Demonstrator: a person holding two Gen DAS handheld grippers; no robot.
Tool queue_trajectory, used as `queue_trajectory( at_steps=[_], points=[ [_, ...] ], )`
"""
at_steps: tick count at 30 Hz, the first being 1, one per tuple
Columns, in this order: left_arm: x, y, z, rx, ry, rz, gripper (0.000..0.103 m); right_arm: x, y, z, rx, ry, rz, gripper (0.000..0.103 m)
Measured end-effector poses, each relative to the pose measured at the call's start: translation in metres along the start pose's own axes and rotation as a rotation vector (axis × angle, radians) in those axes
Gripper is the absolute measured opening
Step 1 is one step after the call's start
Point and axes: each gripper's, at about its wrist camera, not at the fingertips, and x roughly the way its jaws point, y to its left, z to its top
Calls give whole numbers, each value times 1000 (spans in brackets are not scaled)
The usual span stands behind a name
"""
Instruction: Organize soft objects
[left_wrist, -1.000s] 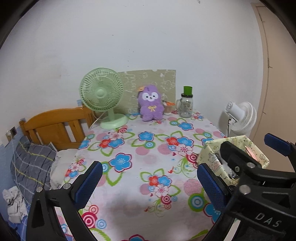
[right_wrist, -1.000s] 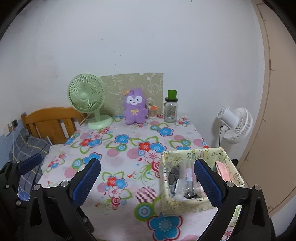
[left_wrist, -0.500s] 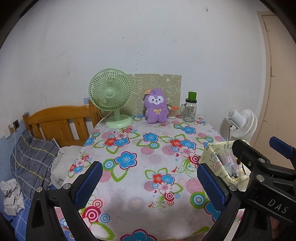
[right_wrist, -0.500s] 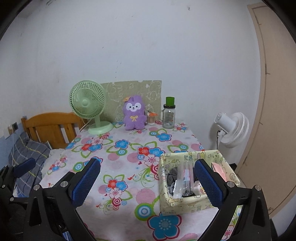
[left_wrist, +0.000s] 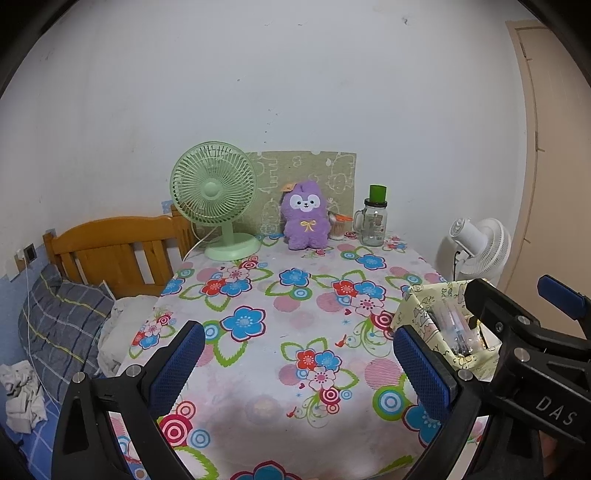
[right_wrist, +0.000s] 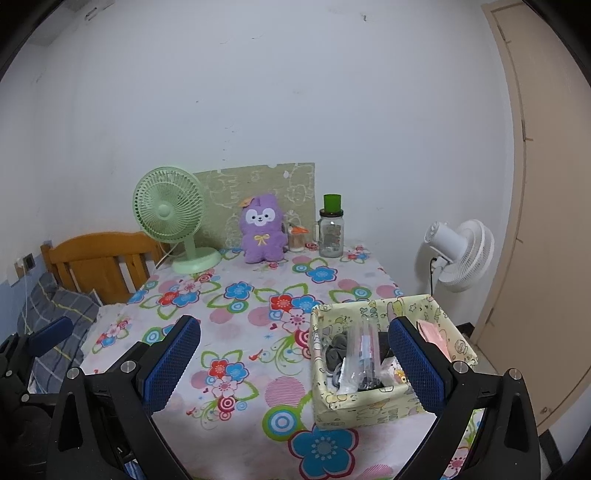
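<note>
Though far beyond fingers (right_wrist: 173, 363), plush toy (right_wrist: 261, 229) upright.

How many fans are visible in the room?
2. A green desk fan stands on the table's far left, beside the purple plush toy. A white fan stands on the floor, right of the table.

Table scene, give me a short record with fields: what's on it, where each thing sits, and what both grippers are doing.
surface: table with floral tablecloth
back row, left to right: green desk fan, purple plush toy, small orange-lidded jar, glass jar with green lid
plush toy: upright, against a green patterned board
near right corner: yellow patterned storage box, holding small items
left gripper: open, empty, above the near edge
right gripper: open, empty, one finger over the box
off table: white floor fan, wooden headboard
</note>
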Motion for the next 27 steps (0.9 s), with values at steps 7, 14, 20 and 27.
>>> queue_trajectory(
  at_steps=[7,14,20,27],
  points=[
    [0,-3,1,5,-2,4,103,4,-6,0,13,2,-6,103],
    [2,-3,3,4,6,4,103,6,-7,0,12,4,-8,103],
    [2,-2,3,6,7,7,103,8,-8,-1,16,6,-6,103],
    [3,-2,3,5,6,9,103,9,-8,-1,15,7,-7,103]
  ],
)
